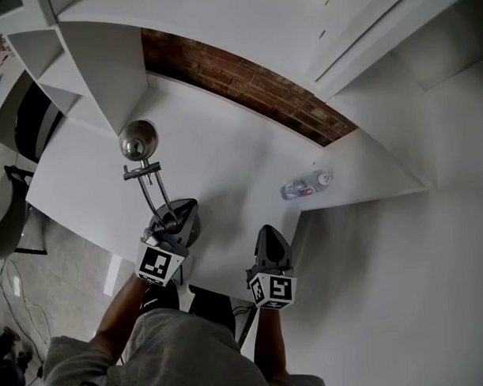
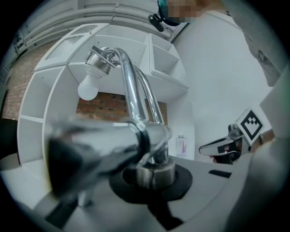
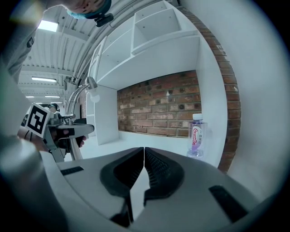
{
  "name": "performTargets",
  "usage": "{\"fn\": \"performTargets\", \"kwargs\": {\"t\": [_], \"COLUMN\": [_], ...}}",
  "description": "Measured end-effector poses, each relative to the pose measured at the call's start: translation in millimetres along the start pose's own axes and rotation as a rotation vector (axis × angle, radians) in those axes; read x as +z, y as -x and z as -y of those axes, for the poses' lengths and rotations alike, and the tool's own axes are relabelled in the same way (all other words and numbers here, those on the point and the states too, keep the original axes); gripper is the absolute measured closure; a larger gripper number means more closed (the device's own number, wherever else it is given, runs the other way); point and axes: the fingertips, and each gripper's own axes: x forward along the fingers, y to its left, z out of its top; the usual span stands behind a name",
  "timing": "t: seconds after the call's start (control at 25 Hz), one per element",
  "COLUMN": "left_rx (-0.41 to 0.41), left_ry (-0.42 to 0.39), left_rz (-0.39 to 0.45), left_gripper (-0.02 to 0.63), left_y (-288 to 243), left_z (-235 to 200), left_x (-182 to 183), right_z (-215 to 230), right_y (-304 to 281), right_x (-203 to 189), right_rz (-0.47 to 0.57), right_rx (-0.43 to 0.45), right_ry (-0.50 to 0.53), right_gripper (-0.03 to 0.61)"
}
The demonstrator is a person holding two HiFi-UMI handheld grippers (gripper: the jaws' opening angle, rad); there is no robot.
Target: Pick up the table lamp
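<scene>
The table lamp (image 1: 150, 179) is chrome, with a round shade (image 1: 137, 140) and twin curved arms, and it stands at the white desk's (image 1: 224, 157) front left. My left gripper (image 1: 173, 222) is shut on the foot of its stem. In the left gripper view the dark pads close round the chrome stem collar (image 2: 154, 168), while the arms (image 2: 136, 90) rise to a white bulb (image 2: 88, 88). My right gripper (image 1: 271, 241) rests near the desk's front edge, to the right of the lamp, shut and holding nothing (image 3: 144, 158). From the right gripper view the lamp (image 3: 80, 96) shows at the left.
A small clear water bottle (image 1: 304, 186) lies on the desk to the right, near a white wall (image 1: 433, 245); it shows as well in the right gripper view (image 3: 196, 136). White shelving (image 1: 103, 66) and a brick wall (image 1: 238, 81) close the desk's back.
</scene>
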Motion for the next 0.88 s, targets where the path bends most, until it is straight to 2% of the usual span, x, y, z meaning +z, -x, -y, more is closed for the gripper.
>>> {"fn": "performTargets", "kwargs": {"t": [0.44,0.88], "left_rx": [-0.002,0.031], "left_ry": [0.024,0.064], "left_rz": [0.020,0.044], "left_gripper": [0.614,0.615], "left_y": [2,9], "left_z": [0,-10], "left_x": [3,6], "right_z": [4,5], "right_y": [14,18], "right_x": [-11,0], "right_rz": [-0.011,0.017], "right_rx": [-0.029,-0.034], "right_ry": [-0.017,0.029], "right_gripper": [0.555,0.555]}}
